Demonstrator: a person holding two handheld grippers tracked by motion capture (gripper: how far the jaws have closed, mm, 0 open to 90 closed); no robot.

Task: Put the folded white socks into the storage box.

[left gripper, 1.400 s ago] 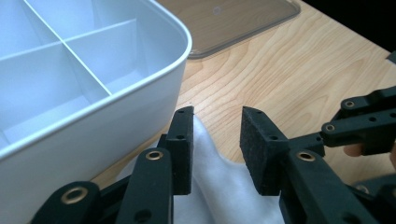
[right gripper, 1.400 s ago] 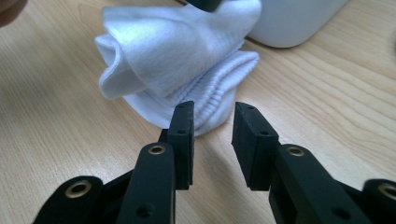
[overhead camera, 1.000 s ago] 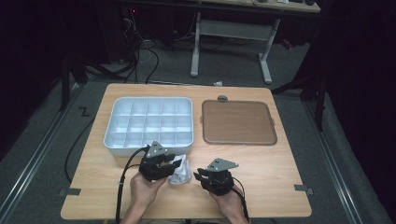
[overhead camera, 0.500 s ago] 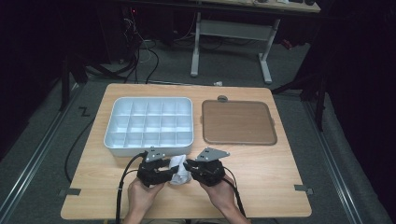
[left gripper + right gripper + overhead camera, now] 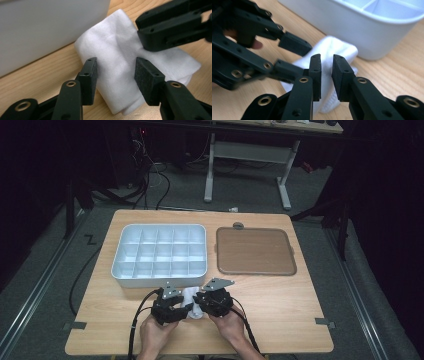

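The wooden table (image 5: 280, 305) carries no readable writing, and neither do the things on it. A white tray (image 5: 161, 255) of compartments sits at the rear left, with a brown mat (image 5: 255, 251) beside it to the right. A folded white cloth (image 5: 130, 62) lies on the table just in front of the tray. The left tool (image 5: 116, 75) stands open, its jaws straddling the cloth's near end. The right tool (image 5: 327, 71) has its jaws nearly together, with a narrow gap over the cloth's fold.
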